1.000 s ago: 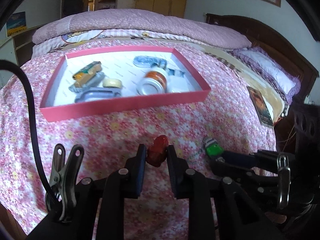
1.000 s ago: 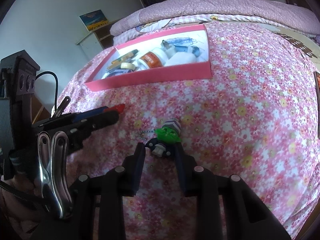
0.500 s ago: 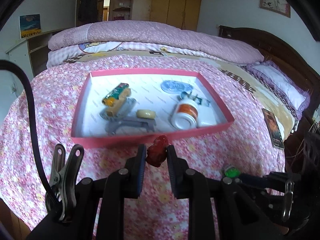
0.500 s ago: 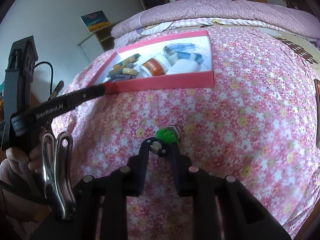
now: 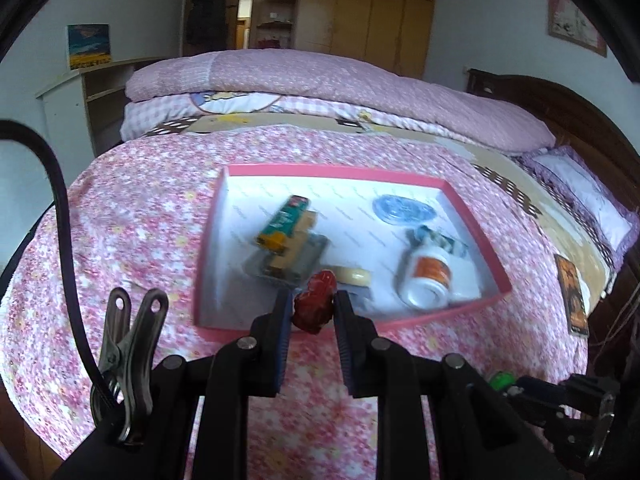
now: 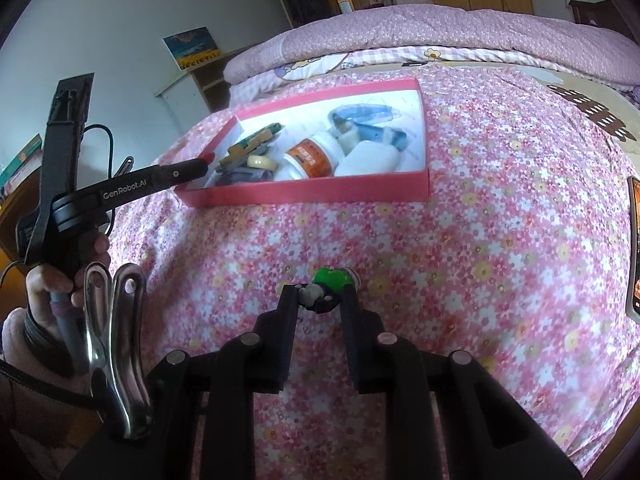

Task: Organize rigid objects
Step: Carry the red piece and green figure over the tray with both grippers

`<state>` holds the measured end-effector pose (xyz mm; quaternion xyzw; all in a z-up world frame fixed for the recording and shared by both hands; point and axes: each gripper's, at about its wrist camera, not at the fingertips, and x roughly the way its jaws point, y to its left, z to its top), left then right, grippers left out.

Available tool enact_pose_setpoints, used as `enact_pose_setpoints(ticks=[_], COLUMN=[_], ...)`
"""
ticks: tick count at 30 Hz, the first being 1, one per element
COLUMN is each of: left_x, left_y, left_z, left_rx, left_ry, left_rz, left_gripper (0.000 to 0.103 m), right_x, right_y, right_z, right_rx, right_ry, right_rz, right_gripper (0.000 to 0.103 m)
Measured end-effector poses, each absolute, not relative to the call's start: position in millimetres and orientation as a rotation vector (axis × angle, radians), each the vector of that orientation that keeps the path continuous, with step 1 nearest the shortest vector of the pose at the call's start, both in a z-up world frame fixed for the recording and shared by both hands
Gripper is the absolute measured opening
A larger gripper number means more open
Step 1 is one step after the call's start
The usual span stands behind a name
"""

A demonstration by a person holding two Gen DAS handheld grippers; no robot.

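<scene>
My left gripper is shut on a small red figurine, held over the near wall of the pink tray on the flowered bed. From the right wrist view that left gripper reaches over the pink tray's left corner with the red figurine's tip showing. My right gripper is shut on a green-headed toy figure, just above the bedspread. The toy's green head shows at the lower right in the left wrist view.
The tray holds a white bottle with an orange label, a green and yellow box, a tape roll, a blue packet and a grey blister pack. A dark book lies at the bed's right edge. Folded quilts lie behind.
My left gripper carried the red figurine forward and up, from the bedspread to the tray's near wall. My right gripper closed on the green toy and lifted it slightly.
</scene>
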<state>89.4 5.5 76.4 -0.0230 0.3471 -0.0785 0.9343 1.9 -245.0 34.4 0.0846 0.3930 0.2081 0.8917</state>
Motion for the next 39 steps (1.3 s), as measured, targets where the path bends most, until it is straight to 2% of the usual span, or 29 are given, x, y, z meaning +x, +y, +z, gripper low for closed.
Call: enact_pose_setpoints(ticks=[16, 27, 29, 31, 33, 39], left_x=[118, 121, 122, 123, 122, 119], left_y=[19, 12, 11, 9, 8, 3], left_z=[55, 51, 51, 52, 53, 54], left_rx=[-0.062, -0.041, -0.04, -0.041, -0.032, 0.013], left_ry=[0.753, 0.759, 0.764, 0.769, 0.767, 0.759], left_rz=[-0.074, -0.088, -0.089, -0.096, -0.093, -0.078], left_gripper=[0.022, 0.022, 0.024, 0.033, 0.037, 0.039], right_x=[22, 71, 82, 93, 103, 125], right_y=[-250, -242, -239, -234, -230, -223], right_z=[68, 91, 92, 92, 91, 83], right_rx=[0.135, 0.117, 0.112, 0.103, 0.093, 0.084], right_ry=[0.723, 0.652, 0.647, 0.643, 0.639, 0.653], right_rz=[0.388, 0.352, 0.347, 0.341, 0.334, 0.328], right_gripper=[0.023, 0.023, 0.023, 0.023, 0.023, 0.023])
